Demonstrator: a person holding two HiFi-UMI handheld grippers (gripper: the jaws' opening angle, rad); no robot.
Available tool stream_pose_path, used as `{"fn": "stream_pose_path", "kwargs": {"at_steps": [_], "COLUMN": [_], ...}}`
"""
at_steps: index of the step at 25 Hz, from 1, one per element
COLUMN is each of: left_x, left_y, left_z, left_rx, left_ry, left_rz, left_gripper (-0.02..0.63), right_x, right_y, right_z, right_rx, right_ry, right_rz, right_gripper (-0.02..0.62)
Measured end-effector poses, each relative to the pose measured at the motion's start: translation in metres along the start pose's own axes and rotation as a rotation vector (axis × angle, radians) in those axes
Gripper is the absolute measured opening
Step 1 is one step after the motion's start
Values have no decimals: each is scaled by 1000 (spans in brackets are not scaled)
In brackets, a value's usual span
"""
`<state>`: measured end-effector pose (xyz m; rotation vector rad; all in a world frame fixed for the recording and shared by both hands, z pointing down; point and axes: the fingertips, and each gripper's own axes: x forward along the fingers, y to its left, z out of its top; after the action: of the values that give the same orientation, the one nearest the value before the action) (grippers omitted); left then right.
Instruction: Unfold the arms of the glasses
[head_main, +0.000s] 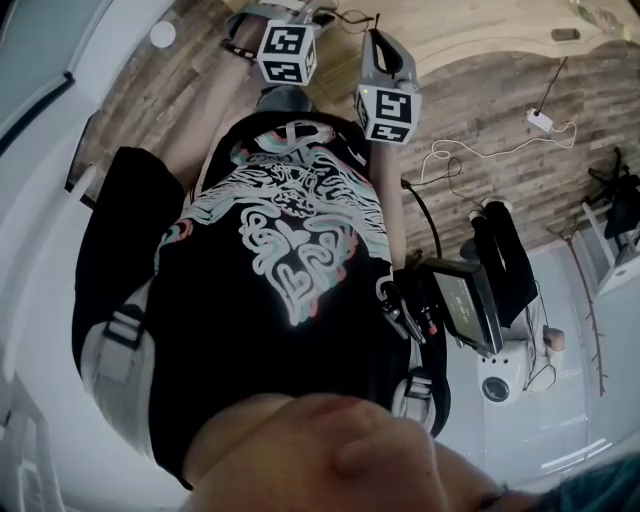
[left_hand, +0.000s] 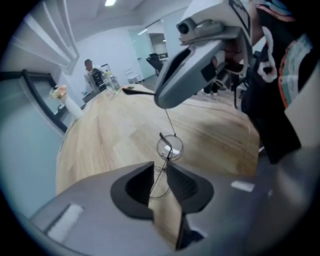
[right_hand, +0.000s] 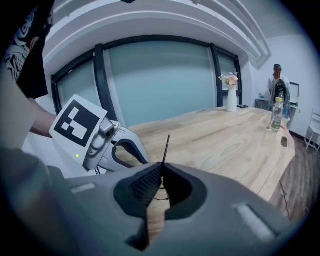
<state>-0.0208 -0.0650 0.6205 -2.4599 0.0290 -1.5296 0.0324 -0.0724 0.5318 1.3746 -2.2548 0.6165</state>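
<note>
I'm pinching the glasses (left_hand: 170, 148) with both tools. The left gripper (left_hand: 159, 172) is pressed together on the thin frame beside a lens, and the right gripper (right_hand: 161, 171) is clamping a dark arm (right_hand: 165, 146), tip poking past its jaws. They're hanging above the table (left_hand: 110, 135), with the arm running from the left tool toward the right, so I'm judging the right one swings it. Only the left gripper view is showing a lens; the head view is showing no glasses.
</note>
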Motion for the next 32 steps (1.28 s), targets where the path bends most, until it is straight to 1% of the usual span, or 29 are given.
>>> {"fn": "stream_pose_path", "kwargs": {"at_steps": [3,7,10,12,17,22,28,32], "left_x": [8,19,24,26,29,31,29,32], "left_y": [0,-3,-10,-11,-8,-6,-8,-13], "left_z": [5,4,4,6,7,-2,-5,-7], "left_rx": [85,151,186,204,212,198,216,251], "left_ry": [9,64,83,88,100,127,144,159], "left_rz": [-57,-112,-157,-163,-157,-182,-193,-195], "left_gripper": [41,41,41,41,41,41,40,37], "right_x": [1,-1,0,1,2,4,4,2], "right_y": [0,1,1,2,5,5,4,5], "right_z": [0,0,-1,-1,2,4,4,3], "right_rx": [-7,-6,-2,-4,-5,-7,-2,11], "right_ry": [1,0,2,3,-5,-4,-4,-8], "right_rz": [3,10,12,18,31,35,36,37], "right_gripper": [8,8,8,8,8,8,8,8]}}
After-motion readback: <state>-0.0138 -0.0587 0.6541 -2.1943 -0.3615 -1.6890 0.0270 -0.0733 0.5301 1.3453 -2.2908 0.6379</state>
